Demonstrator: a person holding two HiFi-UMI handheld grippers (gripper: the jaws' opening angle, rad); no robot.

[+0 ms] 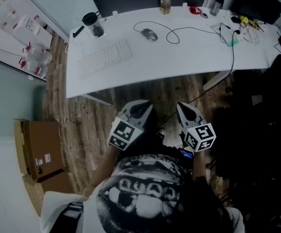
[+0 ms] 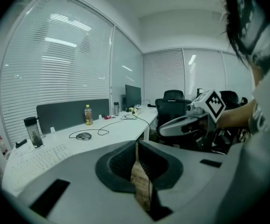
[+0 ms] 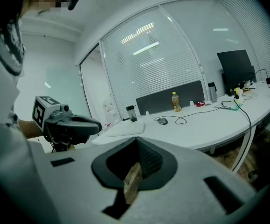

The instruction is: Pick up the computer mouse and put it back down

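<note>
The grey computer mouse (image 1: 149,34) lies on the white desk (image 1: 189,62) with its black cable looping off to the right. It also shows far off in the left gripper view as the mouse (image 2: 84,136) and in the right gripper view as the mouse (image 3: 162,121). Both grippers hang over the wooden floor in front of the desk, well short of the mouse. My left gripper (image 1: 142,105) is shut, its pads meeting at the tips with nothing between them (image 2: 137,144). My right gripper (image 1: 182,107) is shut and empty too (image 3: 136,143).
On the desk are a white keyboard (image 1: 105,57), a black tumbler (image 1: 92,24), a yellow bottle (image 1: 165,2) and tangled cables and small items (image 1: 237,28) at the right end. A cardboard box (image 1: 38,152) stands on the floor left; black chairs (image 1: 256,130) fill the right.
</note>
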